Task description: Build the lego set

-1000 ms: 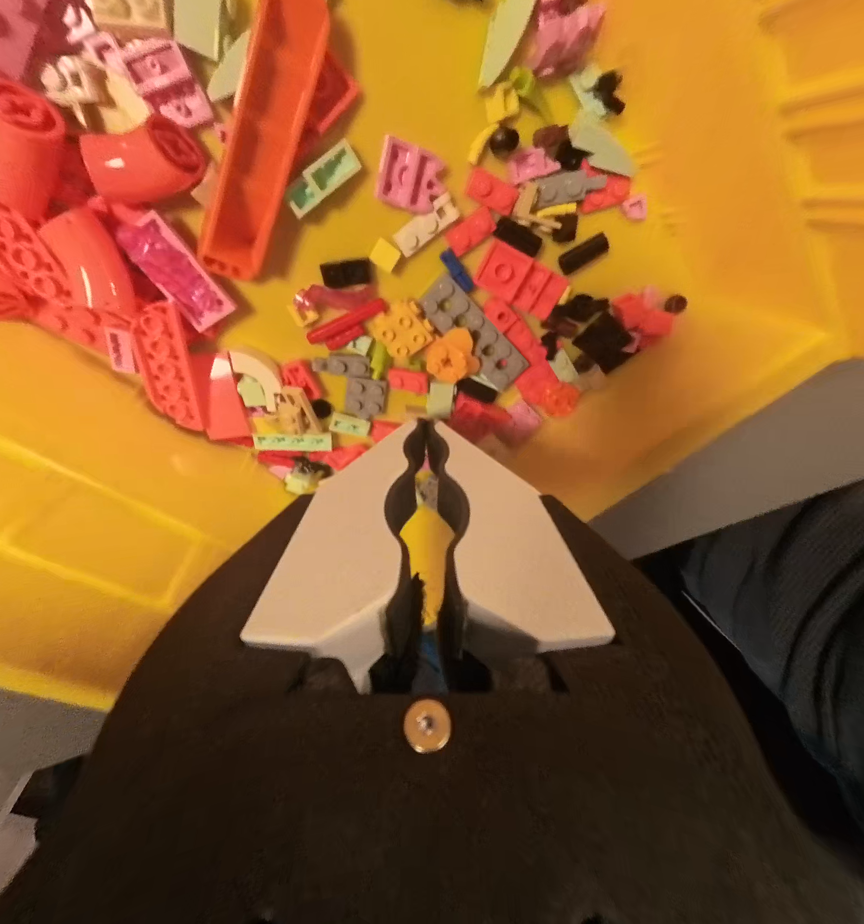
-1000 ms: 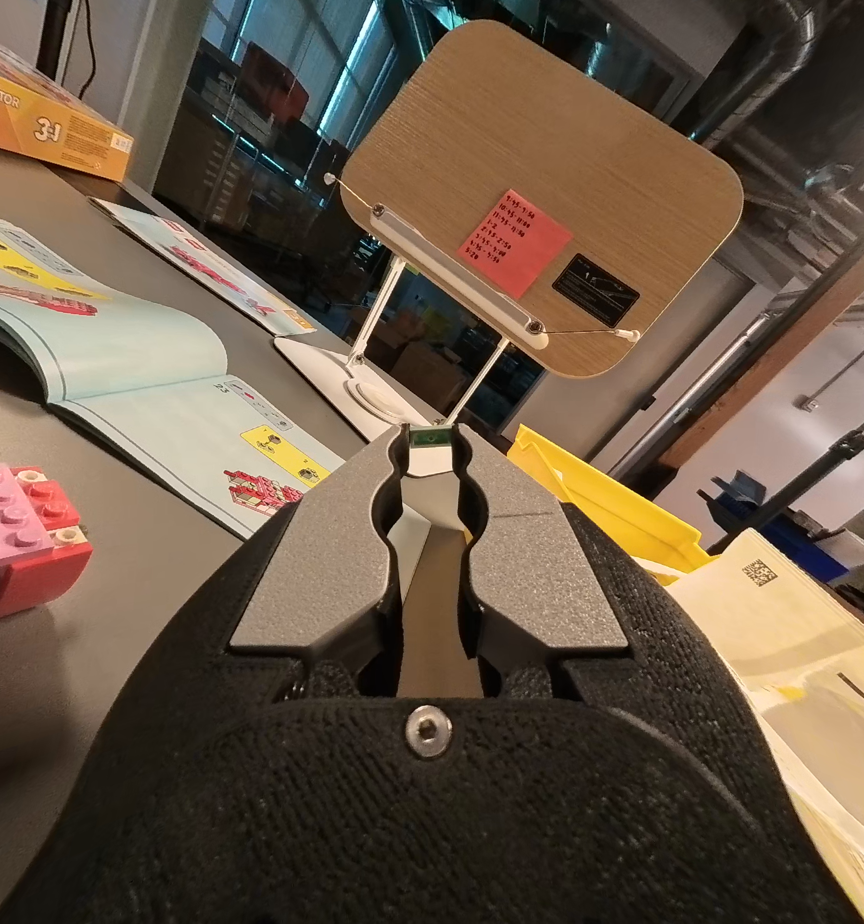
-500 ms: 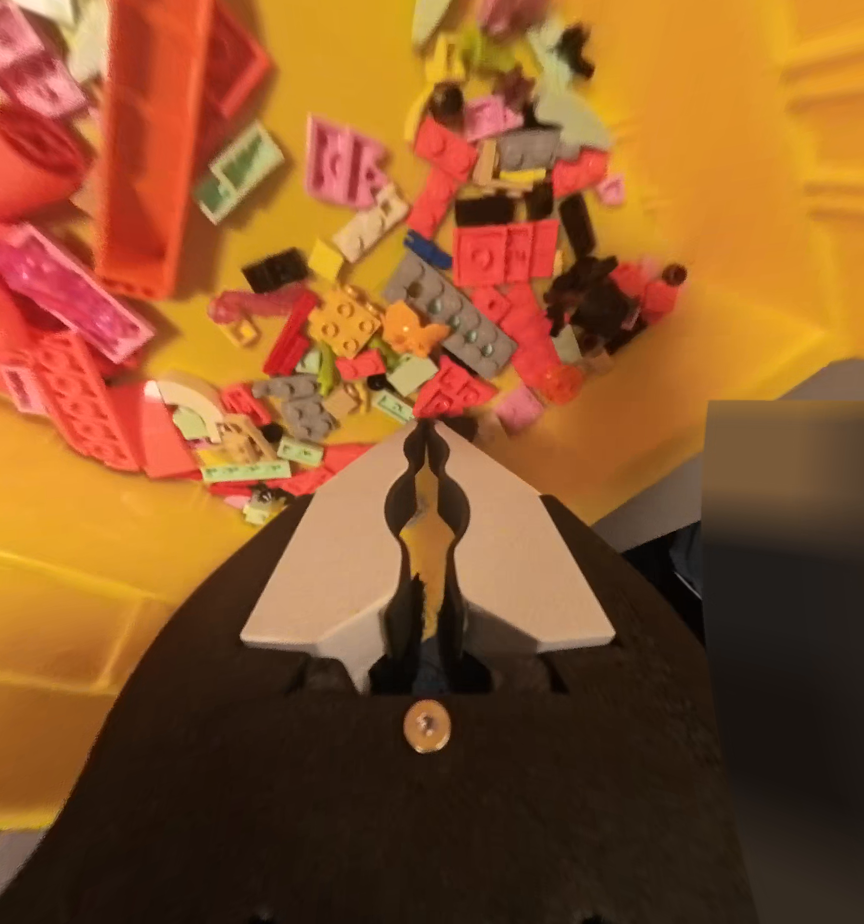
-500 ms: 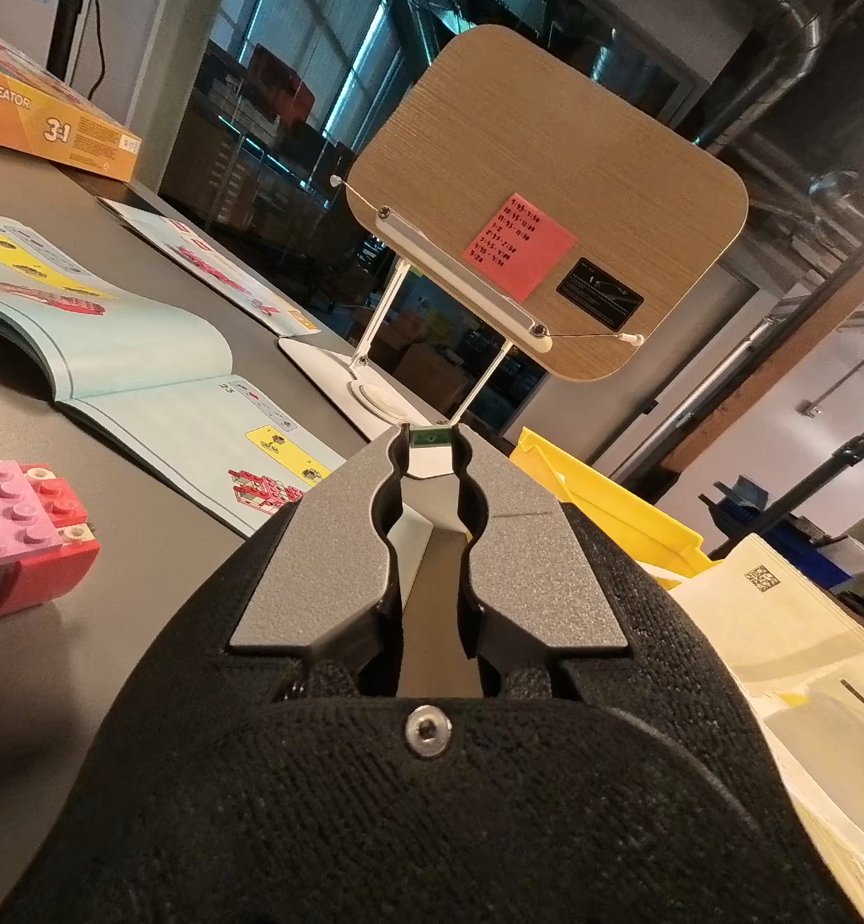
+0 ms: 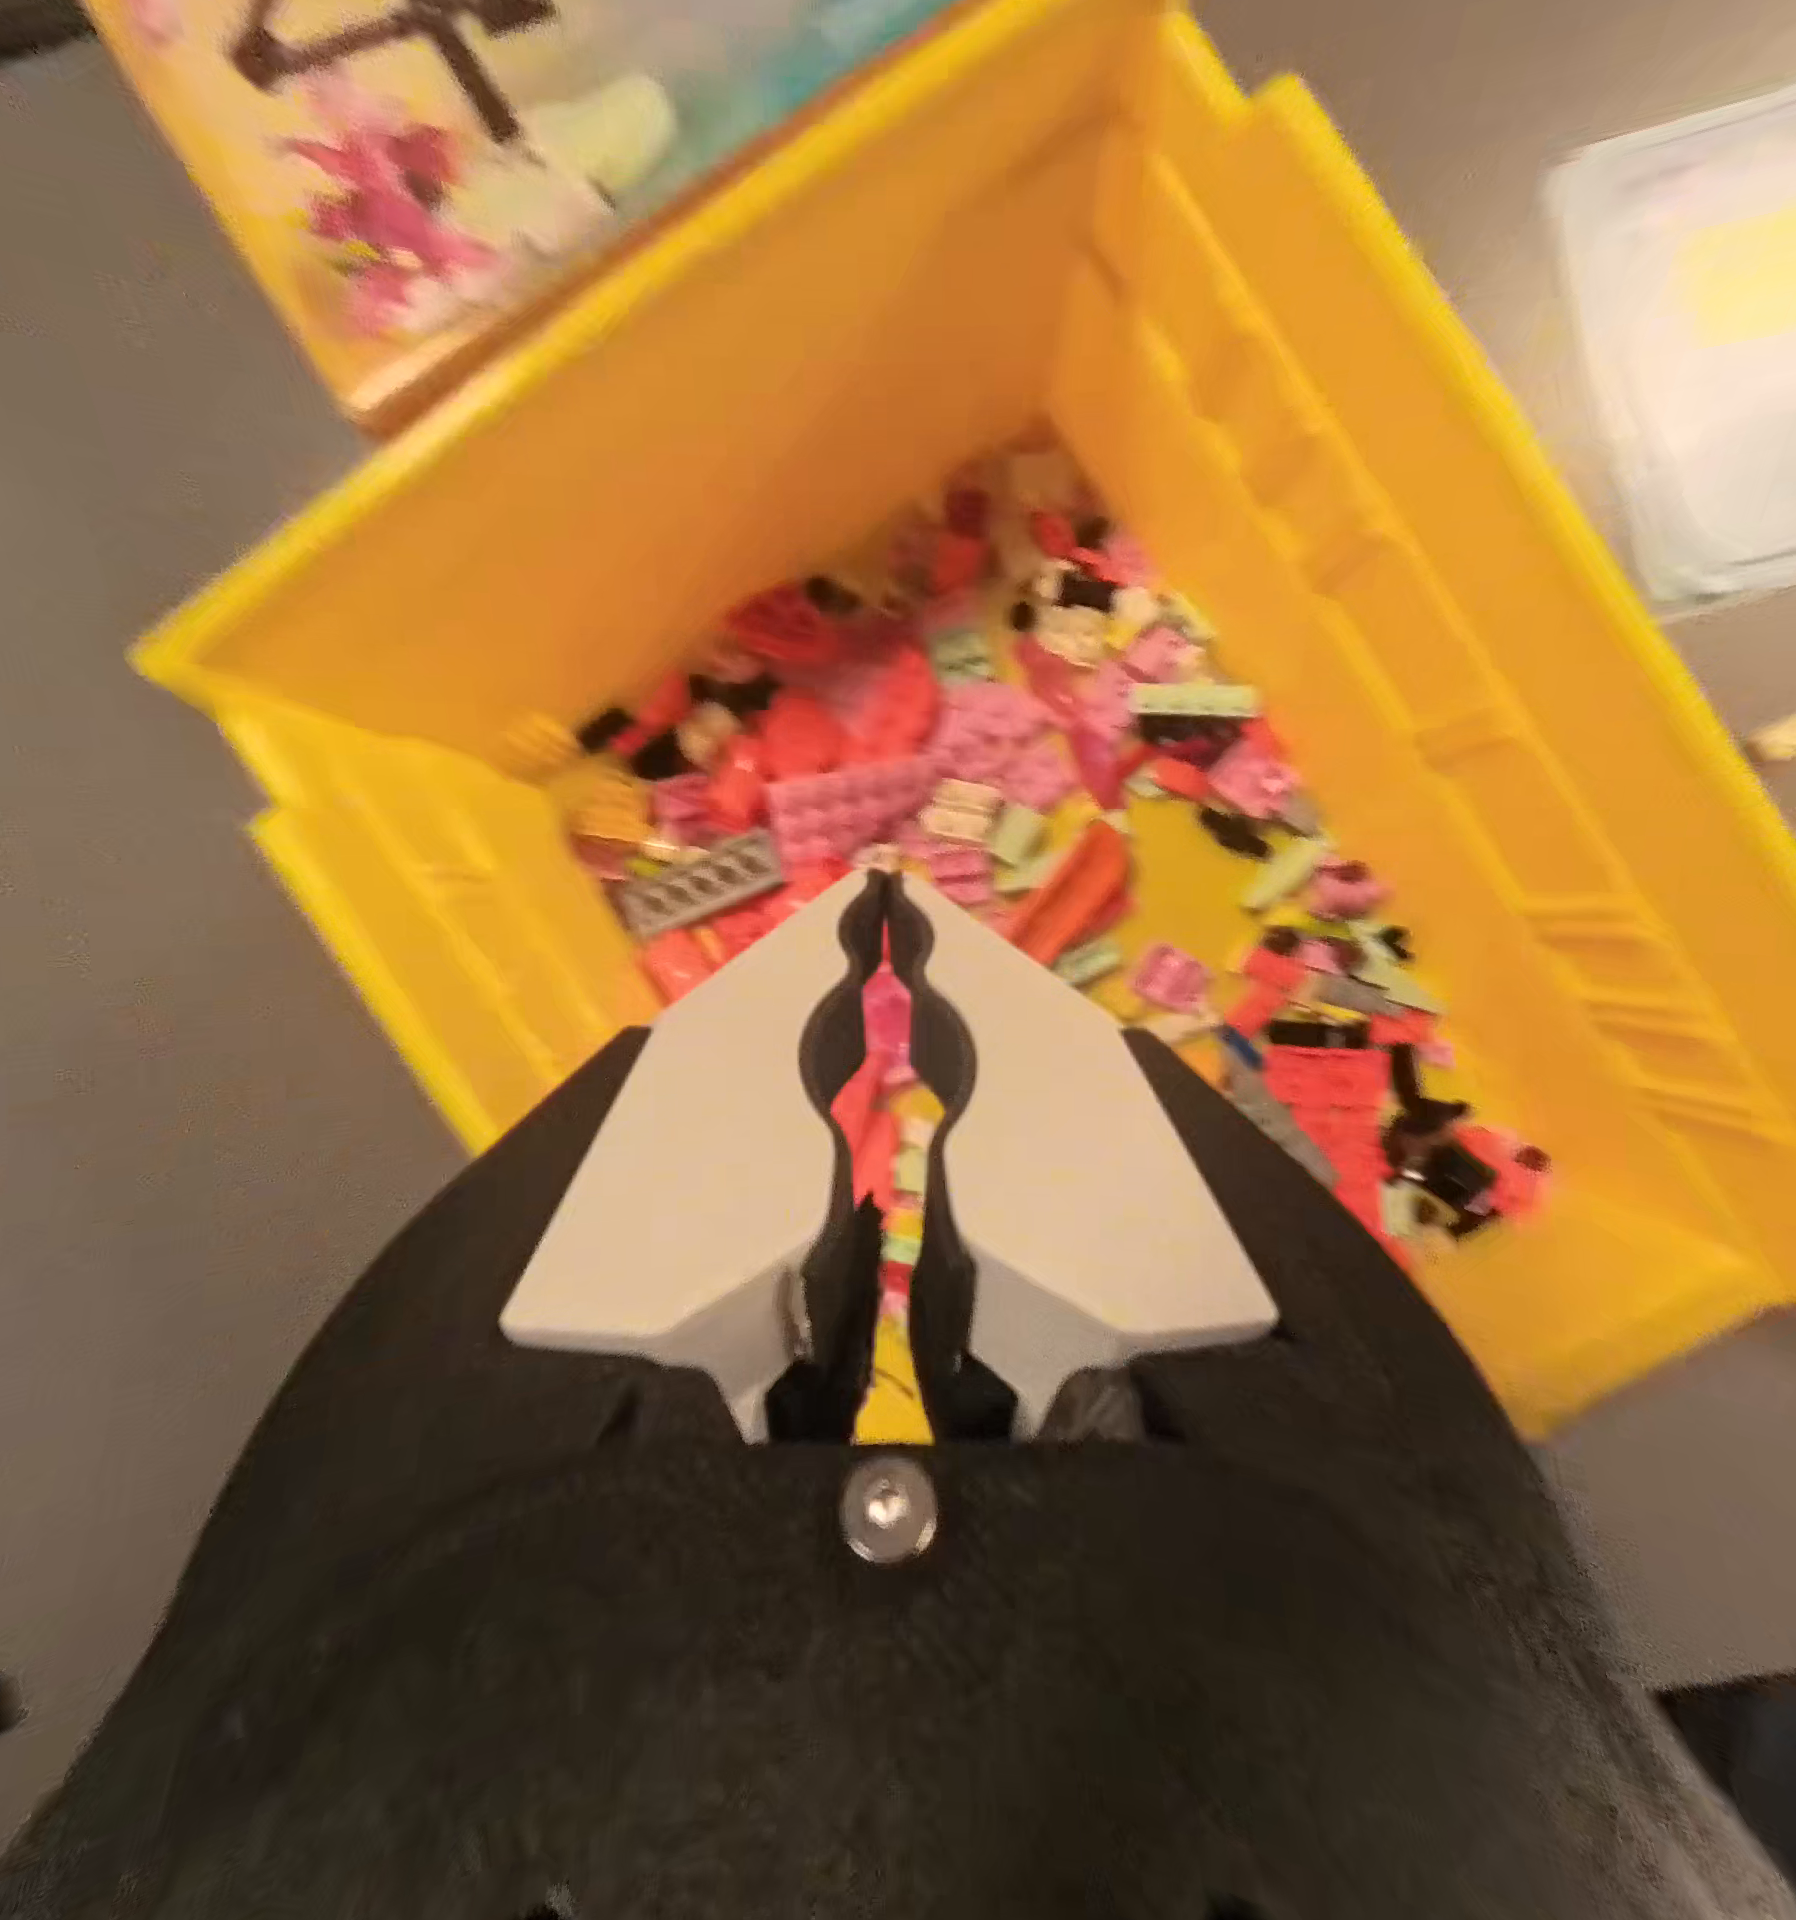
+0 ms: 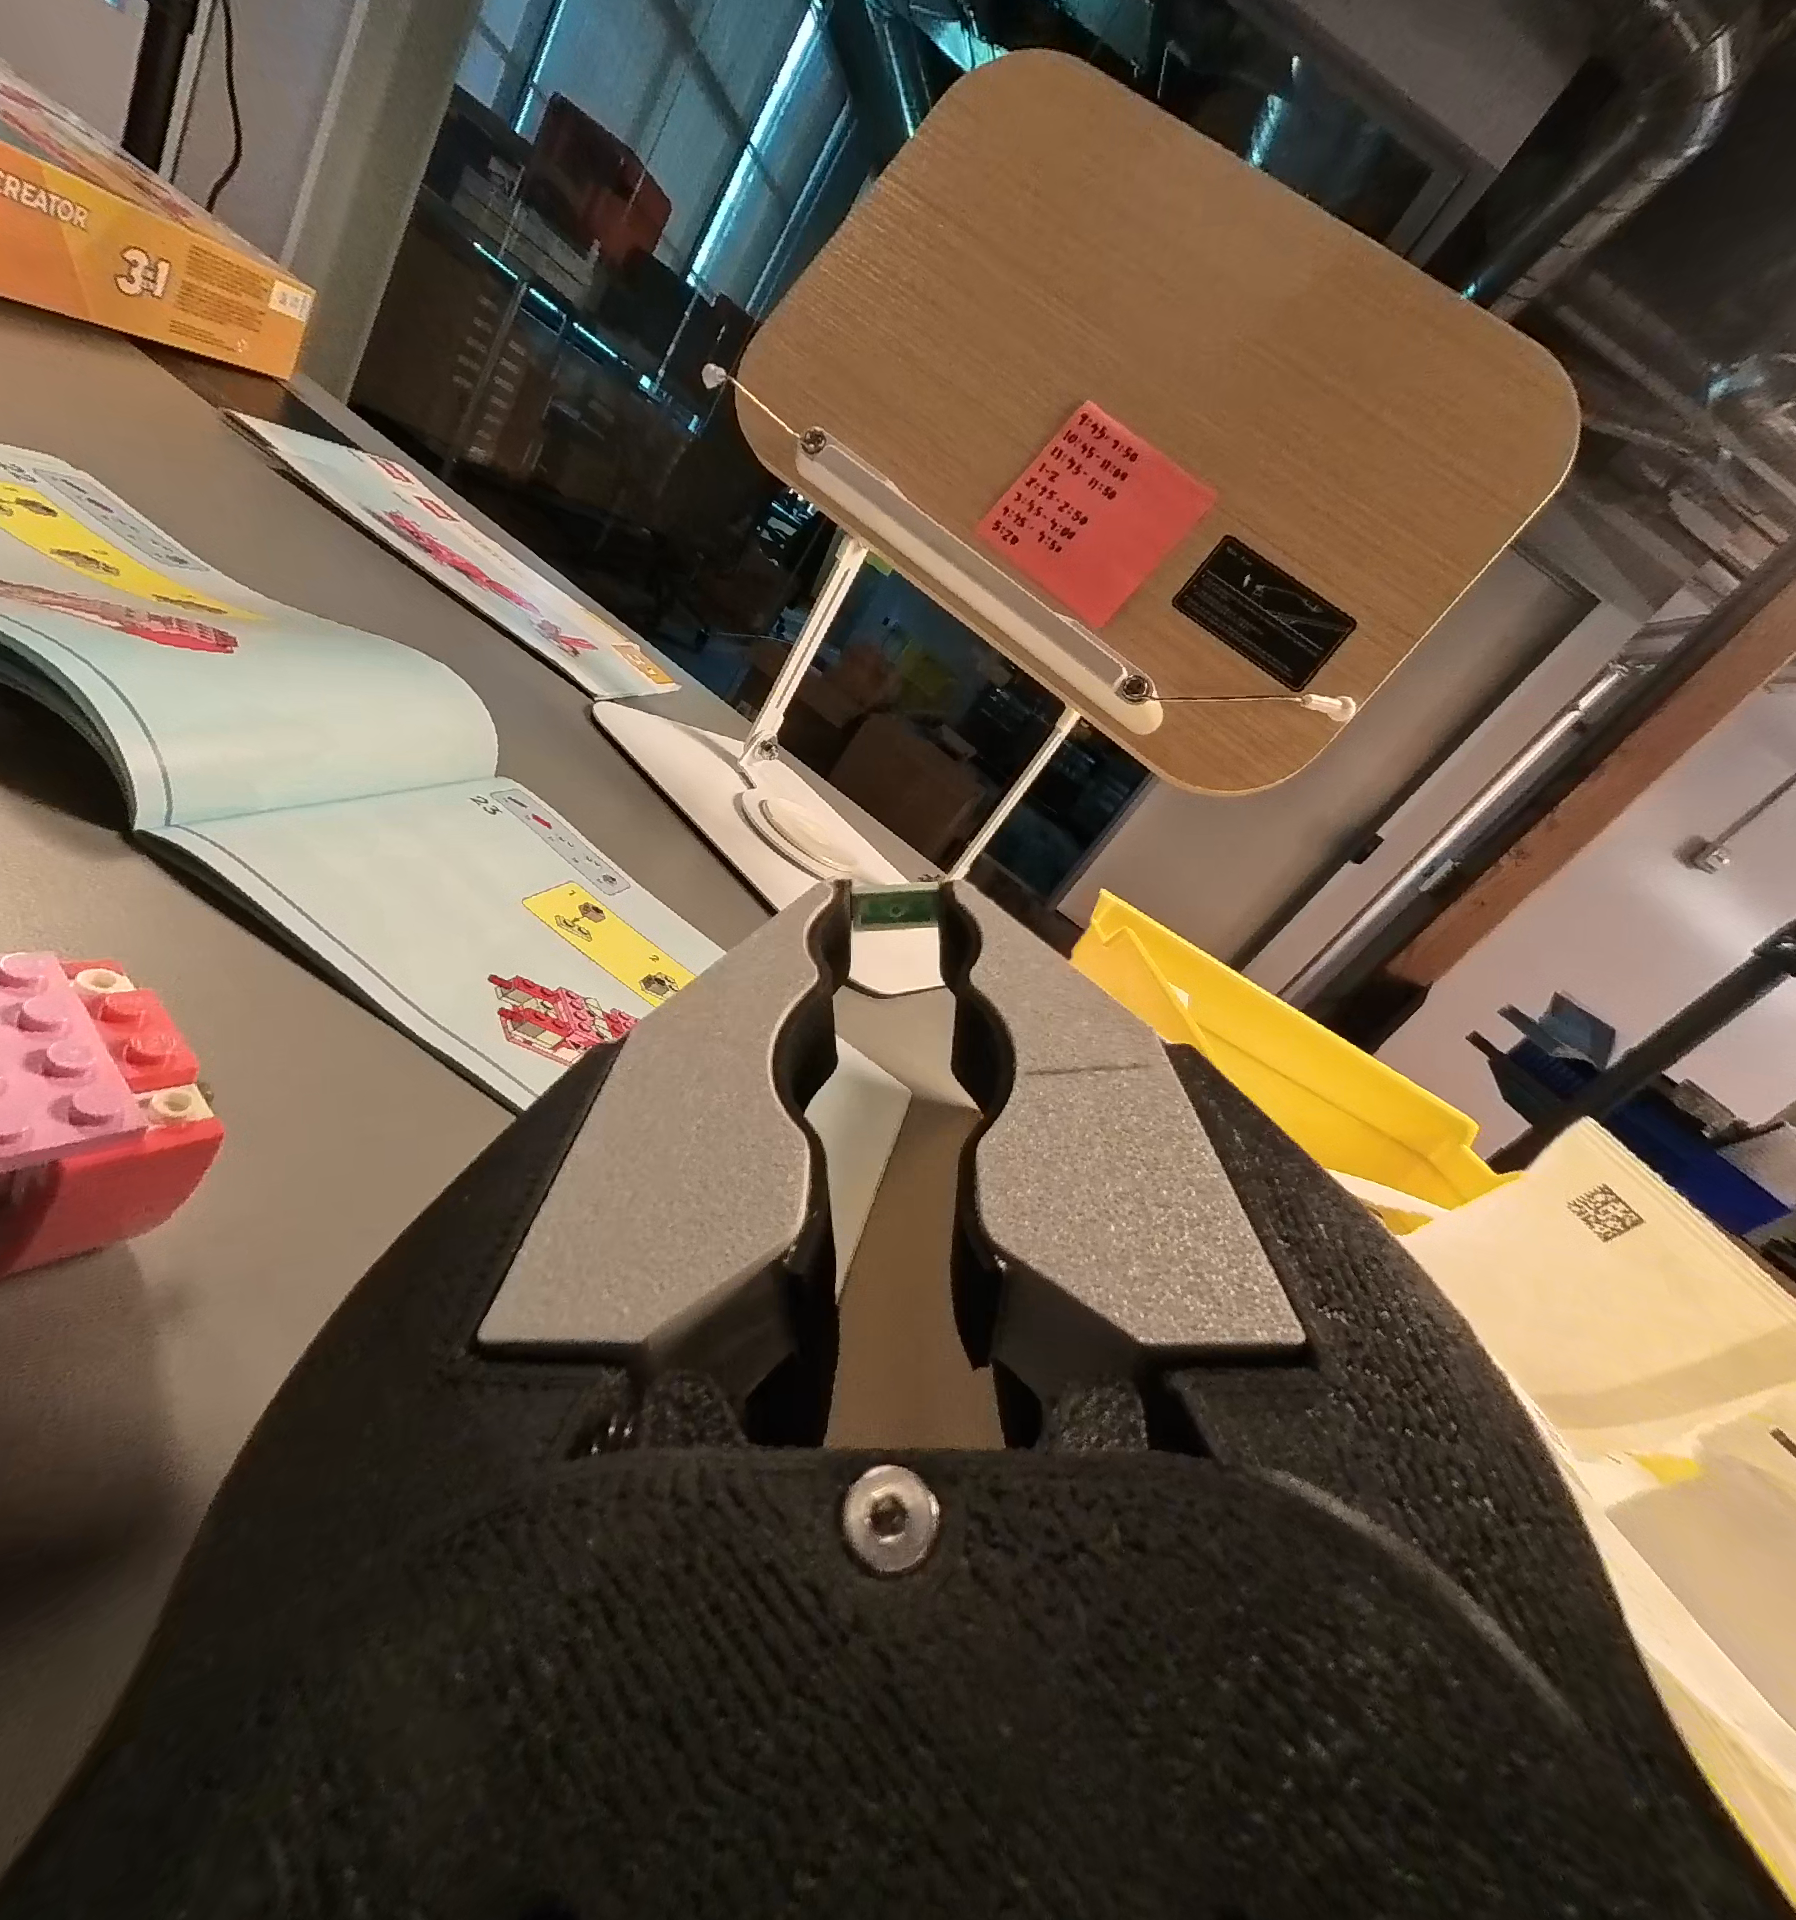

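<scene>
My left gripper (image 5: pixel 881 881) is shut, its pale fingers (image 5: pixel 738 1091) meeting above a yellow bin (image 5: pixel 790 436) full of loose pink, red, grey and black bricks (image 5: pixel 977 748). A tiny pale thing (image 5: pixel 885 855) shows just past the tips; the blur hides whether it is held. My right gripper (image 6: pixel 896 914) is shut on a small green piece (image 6: pixel 896 912), pinched between the tips of its grey fingers (image 6: pixel 686 1122) above the grey table (image 6: pixel 281 1143). A pink and red brick assembly (image 6: pixel 52 1091) sits on the table to its left.
An open instruction booklet (image 6: pixel 302 727) lies ahead on the left, with a second booklet (image 6: pixel 458 540) and an orange box (image 6: pixel 115 270) behind. A wooden book stand (image 6: pixel 1154 416) stands ahead. The yellow bin (image 6: pixel 1289 1049) and pale paper bags (image 6: pixel 1652 1351) are on the right. A flower-printed box (image 5: pixel 406 187) lies beyond the bin. Left tips to right tips: about 55 cm.
My left gripper has pulled back and up out of the bin and turned, so the whole bin now shows; it stayed shut. My right gripper kept its hold on the green piece and barely moved.
</scene>
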A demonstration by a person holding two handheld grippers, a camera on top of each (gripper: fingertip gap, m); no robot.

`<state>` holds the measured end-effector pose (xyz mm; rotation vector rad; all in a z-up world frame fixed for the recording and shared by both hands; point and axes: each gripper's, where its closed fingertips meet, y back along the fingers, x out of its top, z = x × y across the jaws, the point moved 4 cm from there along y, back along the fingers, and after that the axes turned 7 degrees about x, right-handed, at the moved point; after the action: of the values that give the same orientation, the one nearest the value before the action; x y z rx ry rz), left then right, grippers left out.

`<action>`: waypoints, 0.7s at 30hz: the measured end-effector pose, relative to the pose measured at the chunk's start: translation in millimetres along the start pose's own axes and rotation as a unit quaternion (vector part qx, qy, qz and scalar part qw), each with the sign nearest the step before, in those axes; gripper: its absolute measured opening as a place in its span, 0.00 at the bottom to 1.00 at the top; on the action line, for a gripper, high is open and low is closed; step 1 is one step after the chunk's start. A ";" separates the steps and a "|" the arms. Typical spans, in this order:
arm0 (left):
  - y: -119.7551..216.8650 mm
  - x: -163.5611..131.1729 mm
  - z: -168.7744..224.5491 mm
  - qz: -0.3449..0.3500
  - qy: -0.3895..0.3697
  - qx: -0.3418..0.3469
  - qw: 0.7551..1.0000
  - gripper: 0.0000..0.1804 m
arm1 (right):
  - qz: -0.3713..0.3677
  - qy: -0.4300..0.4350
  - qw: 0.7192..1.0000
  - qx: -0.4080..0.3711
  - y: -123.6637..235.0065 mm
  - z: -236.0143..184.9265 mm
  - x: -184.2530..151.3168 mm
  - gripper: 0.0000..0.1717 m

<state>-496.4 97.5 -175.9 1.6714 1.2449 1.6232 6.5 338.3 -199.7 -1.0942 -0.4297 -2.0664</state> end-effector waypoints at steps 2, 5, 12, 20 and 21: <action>-9.7 12.0 -13.2 -0.035 -0.033 0.027 0.998 0.00 | 0.000 0.002 1.000 0.001 0.0 -0.5 0.1 0.08; -38.0 20.5 -25.4 -0.114 -0.076 0.048 0.989 0.00 | -0.001 0.002 1.000 -0.001 0.3 -0.2 0.1 0.08; -85.4 9.5 -25.9 -0.238 -0.083 0.018 0.968 0.00 | -0.001 -0.001 1.000 -0.001 0.7 0.3 -0.3 0.08; -63.4 -15.7 41.9 -0.300 -0.025 -0.274 0.913 0.00 | 0.004 -0.002 1.000 0.006 0.9 -1.6 1.4 0.08; -64.9 -14.0 38.2 -0.284 -0.023 -0.262 0.922 0.00 | 0.005 -0.002 1.000 0.006 1.1 -1.7 1.6 0.09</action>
<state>-475.4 124.6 -244.3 0.9030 1.0175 1.3717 5.8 335.8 -199.5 -1.0905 -0.4379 -2.0510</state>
